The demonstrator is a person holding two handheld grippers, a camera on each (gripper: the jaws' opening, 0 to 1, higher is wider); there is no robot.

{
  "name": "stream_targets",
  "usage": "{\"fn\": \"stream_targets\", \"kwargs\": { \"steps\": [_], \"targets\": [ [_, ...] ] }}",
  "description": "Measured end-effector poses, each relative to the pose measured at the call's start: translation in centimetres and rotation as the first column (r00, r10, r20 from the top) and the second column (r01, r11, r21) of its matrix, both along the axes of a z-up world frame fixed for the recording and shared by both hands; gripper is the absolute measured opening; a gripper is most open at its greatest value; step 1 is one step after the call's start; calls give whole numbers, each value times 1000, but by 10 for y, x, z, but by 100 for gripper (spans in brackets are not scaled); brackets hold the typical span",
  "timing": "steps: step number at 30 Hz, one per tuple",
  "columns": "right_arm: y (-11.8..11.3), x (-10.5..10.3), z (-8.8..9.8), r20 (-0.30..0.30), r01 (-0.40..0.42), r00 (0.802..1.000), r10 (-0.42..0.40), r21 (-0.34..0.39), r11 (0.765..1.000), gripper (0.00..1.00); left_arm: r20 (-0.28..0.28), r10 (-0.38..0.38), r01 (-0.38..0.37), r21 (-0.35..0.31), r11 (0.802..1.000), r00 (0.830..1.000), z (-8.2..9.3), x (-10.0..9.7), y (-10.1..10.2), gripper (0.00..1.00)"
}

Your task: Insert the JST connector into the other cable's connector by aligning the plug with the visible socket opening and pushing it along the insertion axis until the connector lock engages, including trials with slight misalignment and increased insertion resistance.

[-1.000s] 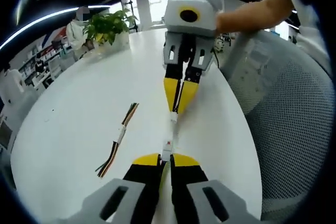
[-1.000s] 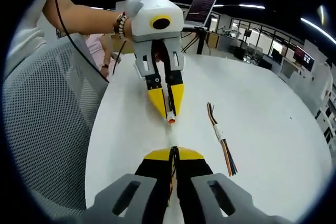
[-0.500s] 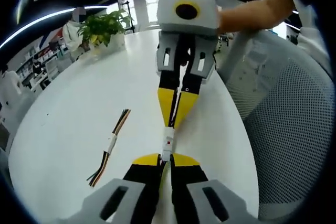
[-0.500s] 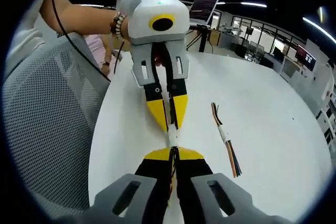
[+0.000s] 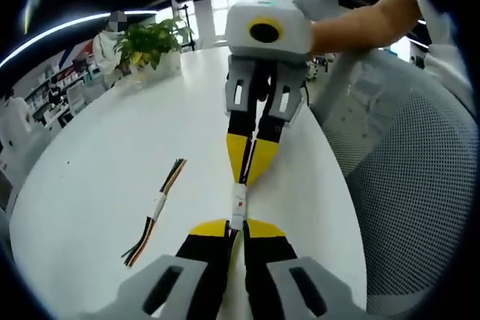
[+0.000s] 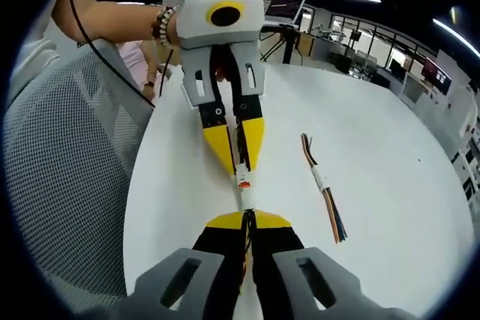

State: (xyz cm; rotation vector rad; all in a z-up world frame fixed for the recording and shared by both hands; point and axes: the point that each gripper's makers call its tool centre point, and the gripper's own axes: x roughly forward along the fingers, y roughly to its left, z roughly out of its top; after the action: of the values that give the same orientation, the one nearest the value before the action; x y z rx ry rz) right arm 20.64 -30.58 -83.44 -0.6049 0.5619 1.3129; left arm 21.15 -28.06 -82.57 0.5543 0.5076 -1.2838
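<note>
Two hand-held grippers meet tip to tip above a round white table [image 5: 97,162], close to the edge that borders a grey mesh chair [image 5: 420,185]. The left gripper [image 5: 235,228] has its yellow-tipped jaws pressed together on a white JST connector [image 5: 238,206]; facing it, the right gripper [image 5: 250,172] is likewise clamped on the mating cable end. In the right gripper view, the right gripper [image 6: 247,219] and left gripper [image 6: 237,162] hold the white connector [image 6: 244,185] between them, the two halves touching in line. A spare bundle of coloured wires [image 5: 156,211] lies flat nearer the table's middle. A potted plant [image 5: 150,39] stands at the far edge.
</note>
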Motion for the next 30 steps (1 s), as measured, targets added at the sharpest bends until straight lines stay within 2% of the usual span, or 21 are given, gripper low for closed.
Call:
{"fn": "stream_targets", "kwargs": {
  "steps": [14,20,30],
  "targets": [
    [5,0,9,9,1,1000,-1,27,1000,0,-1,4,-4,9,1000,1000,-3,0,1,0],
    [4,-3,3,5,-6,1000,6,-4,1000,0,-3,-3,3,12,1000,1000,-4,-1,-2,0],
    [-1,-7,-6,-19,-7,1000,5,-56,998,0,28,-48,47,35,998,998,-5,-6,-6,0]
  ]
}}
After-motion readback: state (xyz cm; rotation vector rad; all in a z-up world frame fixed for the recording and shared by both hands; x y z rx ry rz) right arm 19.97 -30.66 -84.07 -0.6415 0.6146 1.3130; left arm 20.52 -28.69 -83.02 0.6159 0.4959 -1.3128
